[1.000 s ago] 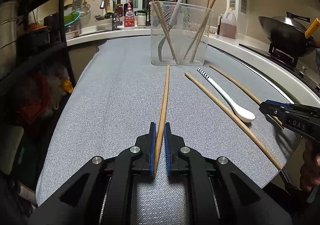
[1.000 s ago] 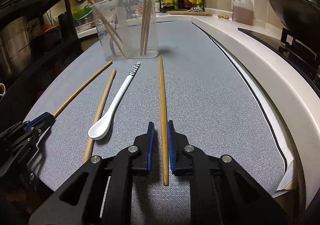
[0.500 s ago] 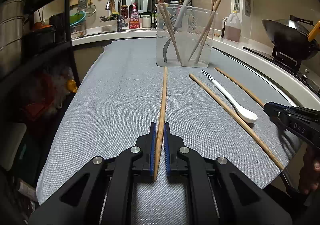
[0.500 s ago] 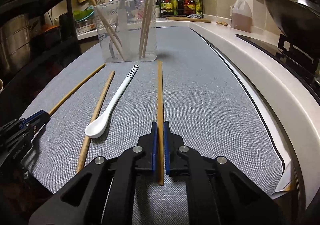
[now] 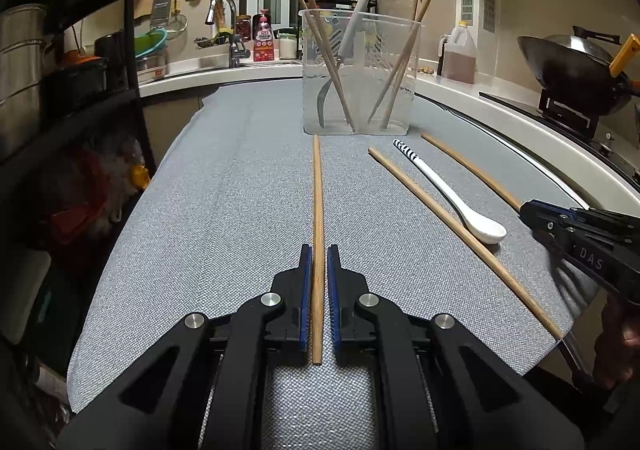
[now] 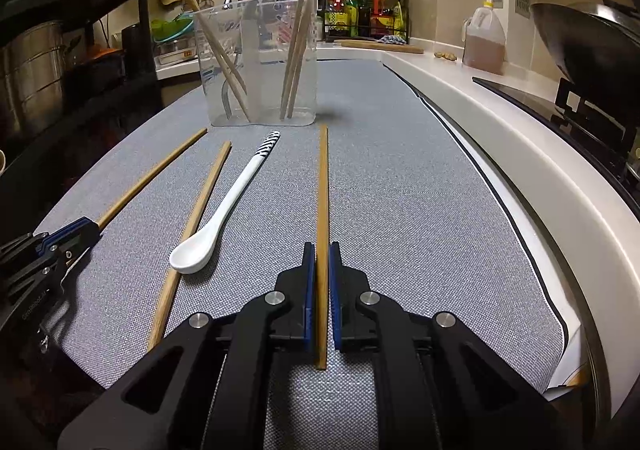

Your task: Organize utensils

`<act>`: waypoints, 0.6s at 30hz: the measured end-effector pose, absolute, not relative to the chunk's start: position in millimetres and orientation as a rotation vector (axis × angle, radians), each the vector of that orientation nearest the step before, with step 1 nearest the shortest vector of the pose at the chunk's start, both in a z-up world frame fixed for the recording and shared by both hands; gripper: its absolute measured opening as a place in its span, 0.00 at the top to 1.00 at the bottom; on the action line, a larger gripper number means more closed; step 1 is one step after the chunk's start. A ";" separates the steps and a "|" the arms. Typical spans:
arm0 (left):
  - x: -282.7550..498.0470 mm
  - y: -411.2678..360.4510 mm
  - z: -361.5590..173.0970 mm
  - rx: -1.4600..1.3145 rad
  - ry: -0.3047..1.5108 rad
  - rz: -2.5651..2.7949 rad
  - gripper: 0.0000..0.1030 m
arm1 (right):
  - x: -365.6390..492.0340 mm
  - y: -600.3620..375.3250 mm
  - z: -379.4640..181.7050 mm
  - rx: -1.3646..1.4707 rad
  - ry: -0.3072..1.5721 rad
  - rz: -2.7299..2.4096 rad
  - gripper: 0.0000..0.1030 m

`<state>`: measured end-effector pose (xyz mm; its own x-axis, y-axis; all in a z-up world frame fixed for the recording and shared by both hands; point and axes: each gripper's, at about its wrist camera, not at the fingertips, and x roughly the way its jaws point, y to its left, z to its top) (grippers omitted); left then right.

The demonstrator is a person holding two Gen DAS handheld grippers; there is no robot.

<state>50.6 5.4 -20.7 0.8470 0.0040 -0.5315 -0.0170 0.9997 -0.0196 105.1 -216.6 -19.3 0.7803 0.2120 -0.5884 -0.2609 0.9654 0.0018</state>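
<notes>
Wooden chopsticks, one nipped at its near end by each gripper, left gripper [image 5: 319, 264] and right gripper [image 6: 321, 262], lay on the grey mat pointing at the far clear tub [image 5: 357, 70]. Held so far back, either stick could have pivoted or slipped when lifted.

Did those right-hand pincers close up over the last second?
Yes. The right gripper had gaps beside the chopstick a second ago; now its fingers pinch it. The clear tub also looks nearer.
</notes>
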 end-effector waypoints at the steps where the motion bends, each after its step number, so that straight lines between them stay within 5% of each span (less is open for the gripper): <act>1: 50.8 5.3 -20.7 -0.024 0.561 0.010 0.92 | 105.1 -216.5 -19.3 -0.081 0.627 0.255 0.92; 18: 49.9 5.8 -20.7 -0.017 0.559 0.005 0.92 | 105.2 -217.0 -19.8 -0.081 0.628 0.255 0.94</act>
